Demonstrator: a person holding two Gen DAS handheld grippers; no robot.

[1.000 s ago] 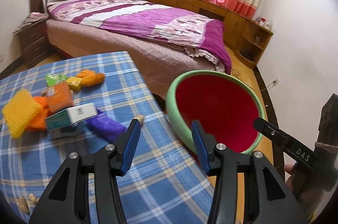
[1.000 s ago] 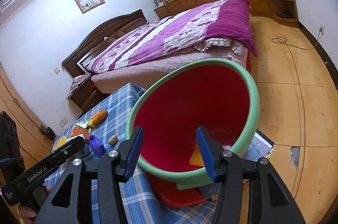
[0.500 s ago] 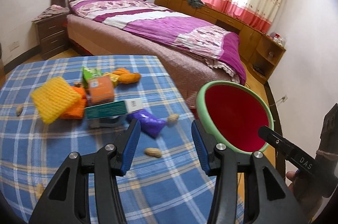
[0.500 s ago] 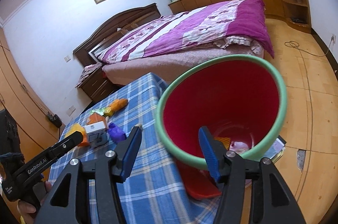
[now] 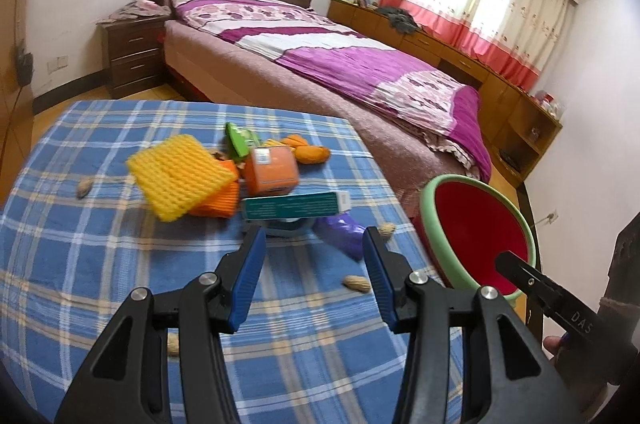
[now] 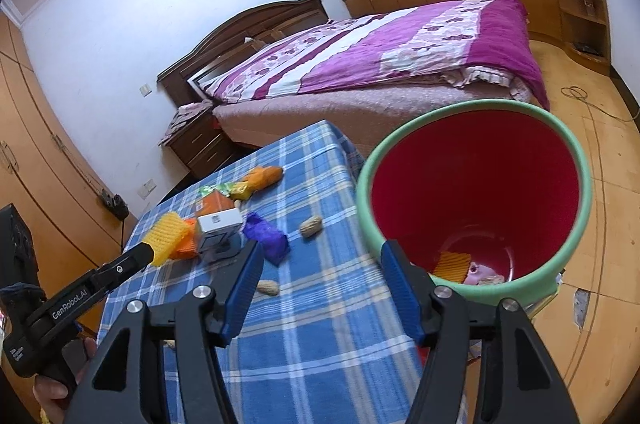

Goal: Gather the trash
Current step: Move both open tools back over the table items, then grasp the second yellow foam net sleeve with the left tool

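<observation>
Over the blue plaid table (image 5: 100,264), left gripper (image 5: 314,266) has swung back from the red bin (image 5: 480,224) toward the trash pile (image 5: 240,179), jaws apart, empty. Right gripper (image 6: 322,278) also spread, empty, beside the bin. Next pickup likely the purple wrapper (image 5: 344,232).

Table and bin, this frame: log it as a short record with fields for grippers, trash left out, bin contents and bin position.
left gripper: open, empty, above the table
right gripper: open, empty, by the bin rim
trash on table: yellow foam net, orange box, teal box, purple wrapper, peanuts
bin contents: an orange net and pale scraps at the bottom
bin position: off the table's edge, bed side
</observation>
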